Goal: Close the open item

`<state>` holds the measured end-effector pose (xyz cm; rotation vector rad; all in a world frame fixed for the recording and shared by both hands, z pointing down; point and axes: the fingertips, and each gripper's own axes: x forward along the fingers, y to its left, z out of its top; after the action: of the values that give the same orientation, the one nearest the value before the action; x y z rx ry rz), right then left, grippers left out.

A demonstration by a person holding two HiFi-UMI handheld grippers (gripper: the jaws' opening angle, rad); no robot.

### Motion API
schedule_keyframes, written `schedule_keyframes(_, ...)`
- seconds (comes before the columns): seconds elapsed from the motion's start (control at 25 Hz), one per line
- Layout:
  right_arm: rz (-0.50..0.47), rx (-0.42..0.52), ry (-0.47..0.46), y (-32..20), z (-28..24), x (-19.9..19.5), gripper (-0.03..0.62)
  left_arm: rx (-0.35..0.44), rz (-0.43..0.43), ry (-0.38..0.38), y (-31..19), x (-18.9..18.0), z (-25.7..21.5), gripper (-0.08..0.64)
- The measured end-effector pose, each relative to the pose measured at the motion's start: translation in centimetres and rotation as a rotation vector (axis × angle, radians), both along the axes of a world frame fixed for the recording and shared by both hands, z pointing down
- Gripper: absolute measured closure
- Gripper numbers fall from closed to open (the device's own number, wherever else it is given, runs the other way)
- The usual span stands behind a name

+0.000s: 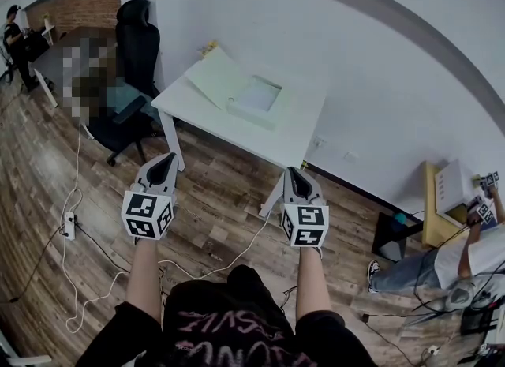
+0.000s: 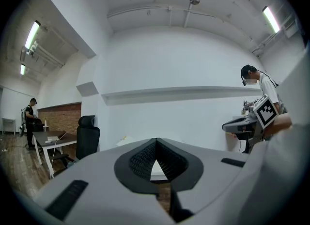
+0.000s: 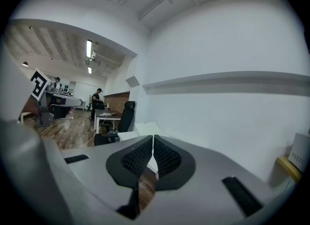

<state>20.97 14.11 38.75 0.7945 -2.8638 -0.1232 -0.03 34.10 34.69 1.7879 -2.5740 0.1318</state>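
Note:
A flat pale-green box [image 1: 256, 99] lies open on the white table [image 1: 292, 140] ahead, its lid [image 1: 215, 76] tilted back to the left. Both grippers hang over the wooden floor, short of the table. My left gripper [image 1: 165, 159] points toward the table's left leg, and its jaws are shut with nothing in them. My right gripper [image 1: 294, 172] sits just before the table's near edge, also shut and empty. In the left gripper view the shut jaws [image 2: 155, 142] frame a slice of the white table [image 2: 158, 172]. The right gripper [image 3: 153, 138] shows the same pinched tips.
A black office chair [image 1: 134, 50] stands left of the table. White cables [image 1: 75, 223] and a power strip [image 1: 69, 226] lie on the floor at left. At right are a yellow cabinet [image 1: 438, 207] and another person [image 1: 473, 251] holding grippers. A white wall runs behind the table.

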Motion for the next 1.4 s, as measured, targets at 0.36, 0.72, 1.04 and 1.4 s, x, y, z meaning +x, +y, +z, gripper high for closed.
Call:
schedule_keyframes(0.36, 0.003, -0.004, -0.002, -1.1, 0.2, -3.0, 0.566, -0.004, 0.005, 0.004, -0.9, -2.7, 0.5, 0.549)
schedule_keyframes(0.72, -0.004, -0.031, -0.004, -5.4, 1.5, -8.1, 0.566, -0.020, -0.001, 0.004, -5.1, -7.8, 1.6, 0.549)
schedule_keyframes(1.04, -0.010, -0.062, 0.013, -12.4, 3.1, -13.3, 0.567, -0.041, -0.007, 0.039, -11.7, -13.2, 3.5, 0.549)
schedule_keyframes(1.4, -0.030, -0.089, 0.019, -22.1, 4.1, -18.5, 0.566, -0.055, -0.045, 0.063, -20.2, -18.9, 4.4, 0.549)
